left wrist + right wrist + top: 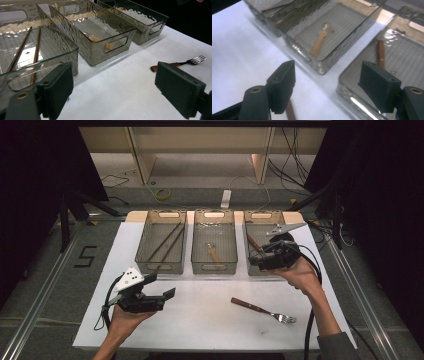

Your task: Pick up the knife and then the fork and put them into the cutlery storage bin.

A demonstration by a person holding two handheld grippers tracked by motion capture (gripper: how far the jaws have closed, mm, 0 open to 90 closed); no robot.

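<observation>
A fork [262, 310] with a brown wooden handle lies flat on the white table cover at the right front; its tines also catch the light in the left gripper view [197, 59]. My left gripper [161, 286] is held low at the left front, open and holding nothing [118, 90], facing the bins. My right gripper [254, 260] hovers at the front wall of the right bin [260, 215], open with nothing between its pads [329, 87]. A brown handle [381, 53] lies inside that bin.
Three clear bins stand in a row at the back. The left bin [161, 267] holds two chopsticks [167, 242]. A light wooden-handled utensil [215, 255] lies in the middle bin [214, 267]. Cables trail on the floor behind the table.
</observation>
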